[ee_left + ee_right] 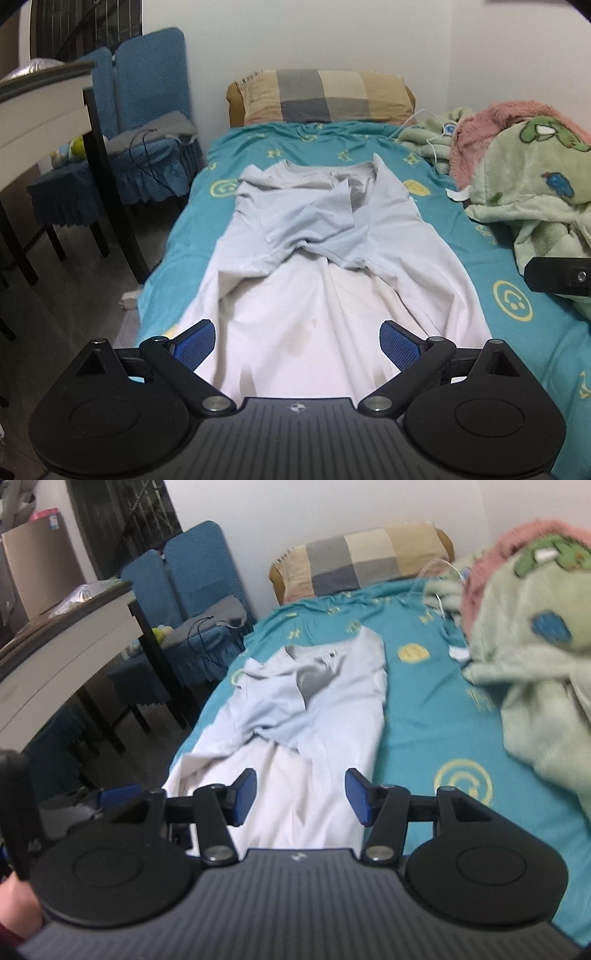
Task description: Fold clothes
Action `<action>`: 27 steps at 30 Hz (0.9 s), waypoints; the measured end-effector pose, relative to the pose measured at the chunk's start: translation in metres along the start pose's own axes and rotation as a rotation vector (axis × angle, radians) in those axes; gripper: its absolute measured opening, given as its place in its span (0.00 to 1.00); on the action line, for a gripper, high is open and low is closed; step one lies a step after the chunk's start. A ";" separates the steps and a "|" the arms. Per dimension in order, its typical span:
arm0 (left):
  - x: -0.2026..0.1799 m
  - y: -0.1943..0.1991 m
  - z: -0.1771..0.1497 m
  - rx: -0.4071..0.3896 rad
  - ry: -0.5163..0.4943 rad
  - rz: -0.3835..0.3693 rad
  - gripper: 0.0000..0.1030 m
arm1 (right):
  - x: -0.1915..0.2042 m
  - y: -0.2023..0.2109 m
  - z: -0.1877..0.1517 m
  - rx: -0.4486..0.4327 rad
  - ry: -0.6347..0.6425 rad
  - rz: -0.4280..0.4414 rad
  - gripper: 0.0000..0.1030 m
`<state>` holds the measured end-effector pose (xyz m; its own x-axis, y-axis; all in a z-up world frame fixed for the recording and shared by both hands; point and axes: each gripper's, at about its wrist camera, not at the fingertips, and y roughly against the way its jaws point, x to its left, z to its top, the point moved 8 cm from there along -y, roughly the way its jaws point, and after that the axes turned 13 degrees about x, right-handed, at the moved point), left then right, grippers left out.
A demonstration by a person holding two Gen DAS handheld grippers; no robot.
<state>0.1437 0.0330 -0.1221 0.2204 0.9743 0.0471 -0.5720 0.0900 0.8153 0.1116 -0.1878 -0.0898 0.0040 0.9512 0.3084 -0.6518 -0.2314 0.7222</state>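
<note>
Now shirt flat, both grippers empty.

I'm looking at a home bedroom: a bed with a pillow at its head, blankets heaped along one side, chairs beside it.

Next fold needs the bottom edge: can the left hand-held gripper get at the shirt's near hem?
Probably yes: left hand-held gripper is open above the white shirt, nothing between, though the hem itself is hidden.
</note>
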 end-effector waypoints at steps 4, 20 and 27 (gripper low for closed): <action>0.015 0.000 -0.005 0.049 0.016 -0.008 0.93 | -0.003 -0.005 0.011 -0.034 -0.001 0.002 0.54; 0.127 0.023 -0.071 0.508 0.006 -0.245 0.75 | -0.005 -0.031 0.009 0.049 -0.020 0.043 0.54; 0.102 -0.001 -0.112 0.760 -0.126 -0.218 0.41 | -0.013 -0.033 0.008 0.073 -0.069 0.044 0.54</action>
<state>0.0783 0.1559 -0.1824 0.3789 0.9162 -0.1307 0.1795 0.0658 0.9816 0.1395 -0.1943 -0.1131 0.0301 0.9242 0.3808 -0.5954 -0.2894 0.7495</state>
